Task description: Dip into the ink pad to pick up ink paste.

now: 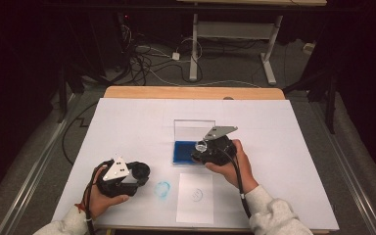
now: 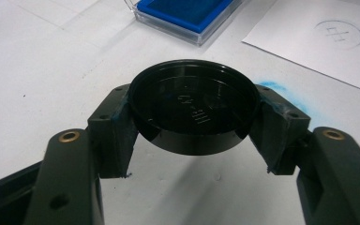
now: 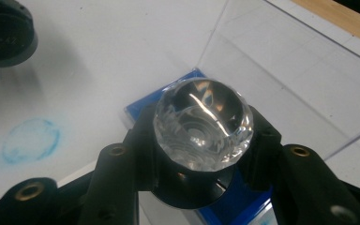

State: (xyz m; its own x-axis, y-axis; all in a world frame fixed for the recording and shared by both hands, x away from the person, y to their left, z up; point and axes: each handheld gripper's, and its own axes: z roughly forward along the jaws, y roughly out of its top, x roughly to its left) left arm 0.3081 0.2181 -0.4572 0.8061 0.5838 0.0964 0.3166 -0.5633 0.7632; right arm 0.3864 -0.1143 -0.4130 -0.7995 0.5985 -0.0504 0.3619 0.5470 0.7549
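Nearest, the left gripper [image 1: 139, 172] rests low over the white counter [image 1: 127, 122] at its near left edge, its fingers [image 2: 115, 136] clamped on the rim of a round black cap [image 2: 193, 107]. Raised characters on the cap's flat face read roughly "IIB-A2"; the exact lettering cannot be confirmed. Just beside the cap, a smudged blue ring print [image 1: 162, 189] marks the counter, and next to it lies a white paper sheet [image 1: 196, 198] bearing a faint circular stamp impression with unreadable marks inside. Farther out, the right gripper [image 1: 199, 149] holds a stamp with a clear faceted knob [image 3: 203, 124] and black body, fingers partly closed on that body. It hovers above the blue ink pad [image 1: 182, 152], which sits in a clear case with its lid [image 1: 193, 129] standing upright.
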